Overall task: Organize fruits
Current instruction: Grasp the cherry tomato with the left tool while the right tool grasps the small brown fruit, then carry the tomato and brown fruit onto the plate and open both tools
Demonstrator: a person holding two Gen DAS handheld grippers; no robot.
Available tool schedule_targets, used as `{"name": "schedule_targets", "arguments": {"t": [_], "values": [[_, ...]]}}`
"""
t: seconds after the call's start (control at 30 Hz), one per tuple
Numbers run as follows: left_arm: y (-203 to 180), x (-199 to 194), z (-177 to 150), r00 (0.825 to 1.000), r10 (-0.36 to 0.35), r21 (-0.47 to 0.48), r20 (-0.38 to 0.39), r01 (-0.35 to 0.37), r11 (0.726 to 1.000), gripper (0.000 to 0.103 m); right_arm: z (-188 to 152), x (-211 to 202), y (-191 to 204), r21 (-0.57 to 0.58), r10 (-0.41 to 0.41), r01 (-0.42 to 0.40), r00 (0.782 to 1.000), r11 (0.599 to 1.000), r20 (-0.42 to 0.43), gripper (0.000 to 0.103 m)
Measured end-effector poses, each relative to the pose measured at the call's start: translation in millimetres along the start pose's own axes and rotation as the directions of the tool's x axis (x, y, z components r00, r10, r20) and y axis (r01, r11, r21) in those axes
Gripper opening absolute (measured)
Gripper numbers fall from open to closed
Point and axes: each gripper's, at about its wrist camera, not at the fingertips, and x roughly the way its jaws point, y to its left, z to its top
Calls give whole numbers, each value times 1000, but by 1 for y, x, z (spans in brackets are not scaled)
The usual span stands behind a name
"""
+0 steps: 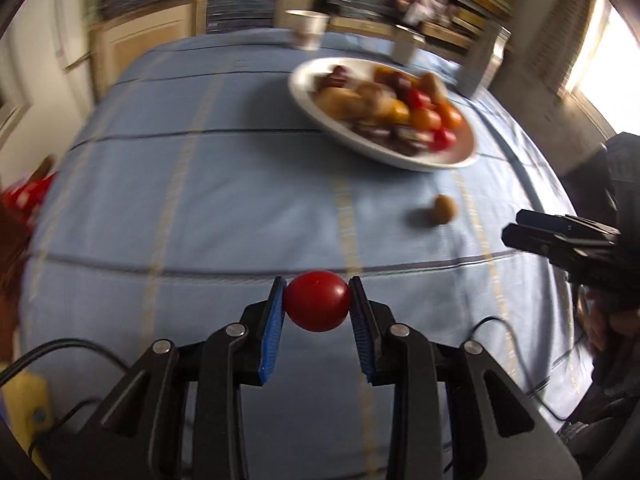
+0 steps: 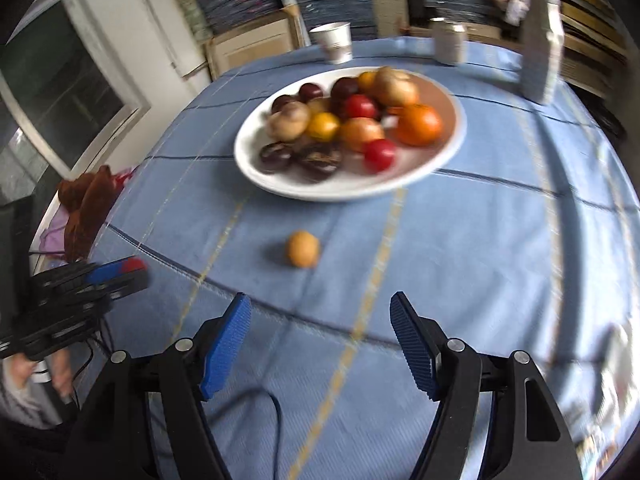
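My left gripper (image 1: pixel 317 300) is shut on a small red fruit (image 1: pixel 317 301), held above the blue cloth; the same gripper (image 2: pixel 134 270) appears at the left edge of the right wrist view with red between its pads. My right gripper (image 2: pixel 320 316) stands open with nothing between its blue pads (image 2: pixel 226 344); from the left wrist camera it (image 1: pixel 516 226) enters at the right edge. A white plate (image 2: pixel 456 136) piled with red, orange, yellow, tan and dark fruits sits further back. One tan fruit (image 2: pixel 303 249) lies alone on the cloth, between the plate and my right gripper.
A blue checked tablecloth (image 2: pixel 500 240) covers the table. At the far edge stand a paper cup (image 2: pixel 334 42), a can (image 2: pixel 449 46) and a tall white carton (image 2: pixel 542 48). A brown cloth bundle (image 2: pixel 86 208) lies at the left edge. Shelves fill the background.
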Motion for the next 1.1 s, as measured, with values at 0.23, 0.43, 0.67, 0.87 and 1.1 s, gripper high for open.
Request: {"name": "schedule_targets", "arguments": {"t": [0.23,0.43,0.67,0.87,1.1], "values": [[51,-25,-29,996,93,-139,-4,-92,986,31,16,32,10,-46,8,-10,999,999,-39,58],[64,-38,-47,991,131,-160,-13,-131,978,31,20,49,10,-59,-17,14,998,998,-61,41],[61,-38,-46,993,121,-142,-13,-122,982,31,18,52,14,-82,-5,1,998,997,-58,25],[35,-24,-20,997,71,-74,3,-70,995,31,11,10,13,-79,-18,18,1000,997,4,25],[-22,-35,77,991,-34,75,128,24,997,31,71,-99,-3,-71,-46,63,974,995,221,25]]}}
